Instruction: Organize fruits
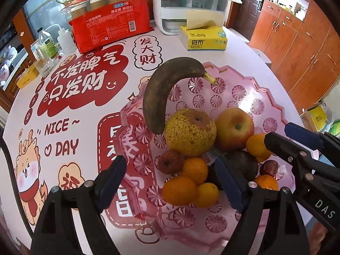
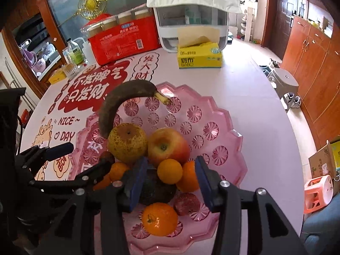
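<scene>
**A:** What are my two tongs doing right now?

**B:** I have the left gripper over the near side of the pink fruit tray, jaws spread wide with nothing pinched. A cluster of small oranges sits between its fingers, untouched. My right gripper stands parted too, gripping nothing. A dark avocado and a small orange lie between its blue pads, though I cannot tell whether the left pad brushes the avocado.

**A:** And nearest the right tongs?

**B:** A mandarin lies just below and between the fingers, with a reddish-purple round fruit beside it.

**A:** Further out?

**B:** Just beyond both sets of fingertips sit a speckled pear and a red-yellow apple, touching. Past the pear, a blackened banana arches up, its stem end resting on the tray's far part.

**A:** Beyond the tray?

**B:** On the printed tablecloth, well past the tongs, I see a yellow tissue box, a red pack of paper cups and a white cabinet.
</scene>
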